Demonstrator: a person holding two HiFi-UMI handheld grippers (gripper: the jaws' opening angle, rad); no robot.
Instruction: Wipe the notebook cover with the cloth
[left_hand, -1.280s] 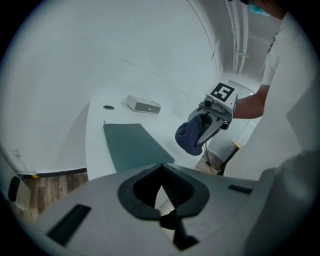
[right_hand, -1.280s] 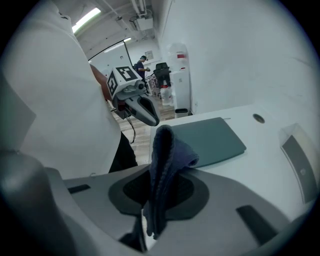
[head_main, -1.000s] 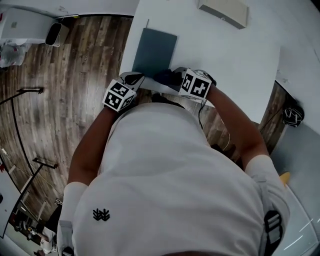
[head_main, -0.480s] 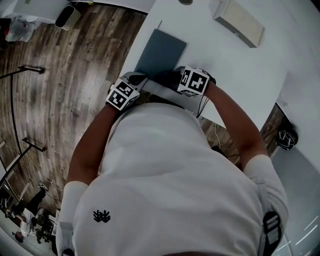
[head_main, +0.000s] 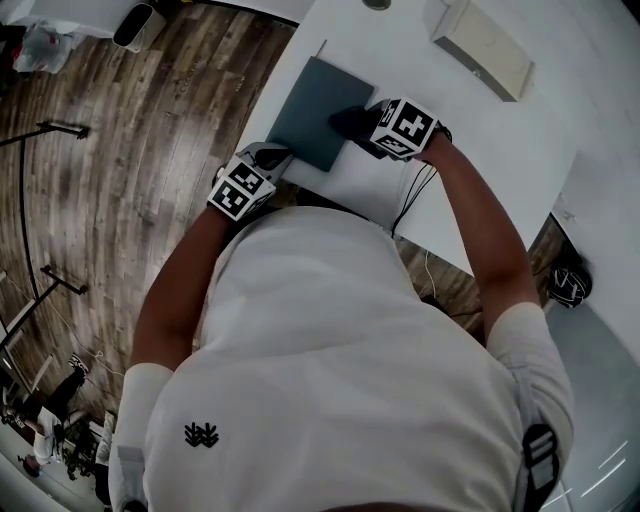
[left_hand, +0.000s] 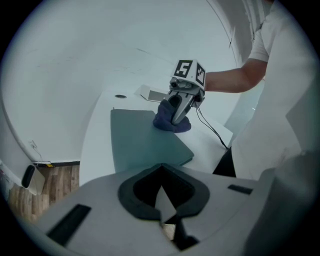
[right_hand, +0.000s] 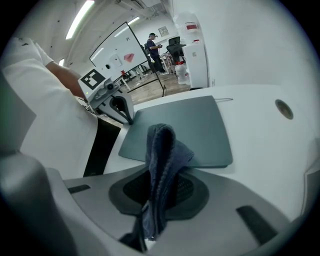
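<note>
Right gripper (head_main: 366, 124) clamped on cloth (head_main: 349, 121), which rests on notebook (head_main: 312, 108) edge. Left gripper (head_main: 268, 158) jaws together, empty, beside notebook's near corner.

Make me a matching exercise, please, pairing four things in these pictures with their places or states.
Things:
1 cloth
2 notebook
3 left hand-held gripper
4 beige box

Places or states:
A shut and empty, by the notebook's near corner
B clamped in the right hand-held gripper
C far side of the white table
D flat, grey-green, its edge under the cloth

Pairs: 1-B, 2-D, 3-A, 4-C.
</note>
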